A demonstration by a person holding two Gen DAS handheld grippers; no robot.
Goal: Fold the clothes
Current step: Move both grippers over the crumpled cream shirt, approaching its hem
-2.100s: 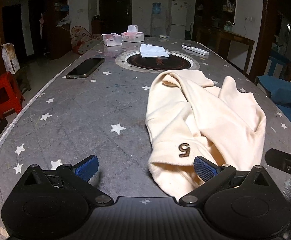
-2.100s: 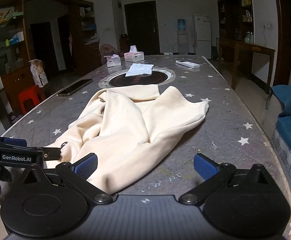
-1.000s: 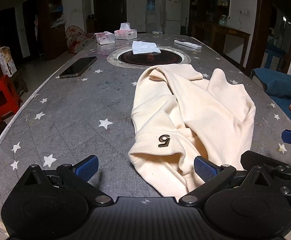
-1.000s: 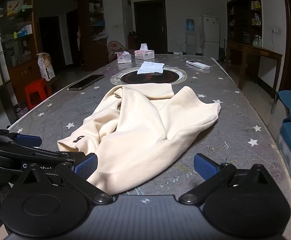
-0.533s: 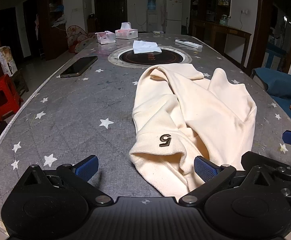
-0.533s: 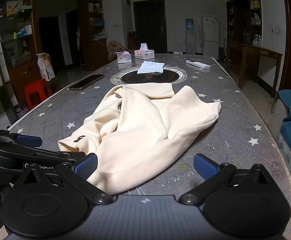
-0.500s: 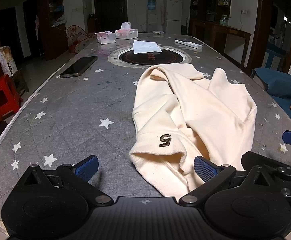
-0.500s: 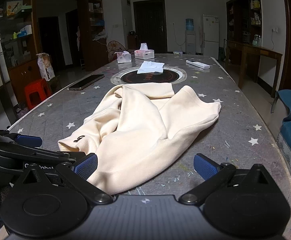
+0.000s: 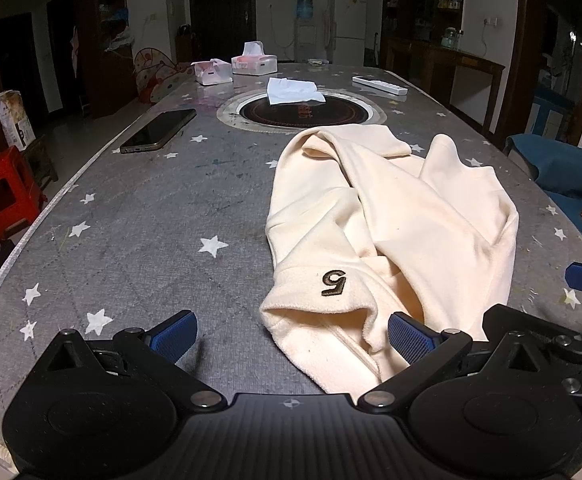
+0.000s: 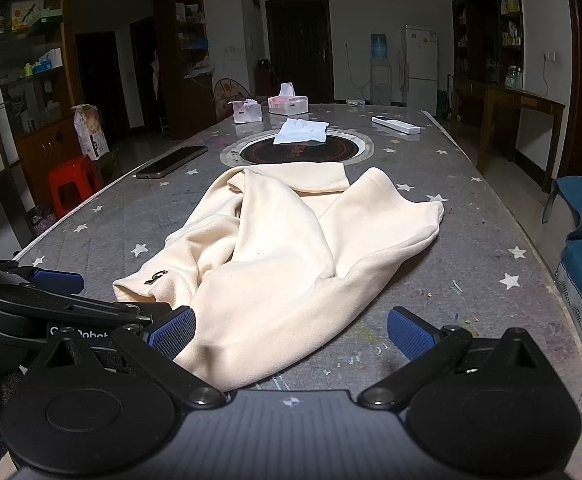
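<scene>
Both claws gape over cream garment [image 9: 391, 216] on star-patterned table [image 9: 131, 240].

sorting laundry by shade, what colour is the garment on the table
Cream garment with a dark "5" patch, clearest in the left wrist view.

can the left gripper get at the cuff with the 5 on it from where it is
Probably yes. The left gripper sits low at the table's near edge with its jaws open, and the cuff with the 5 lies just ahead between them. Only bare tablecloth lies on its left; the right gripper stays off to the side.
</scene>
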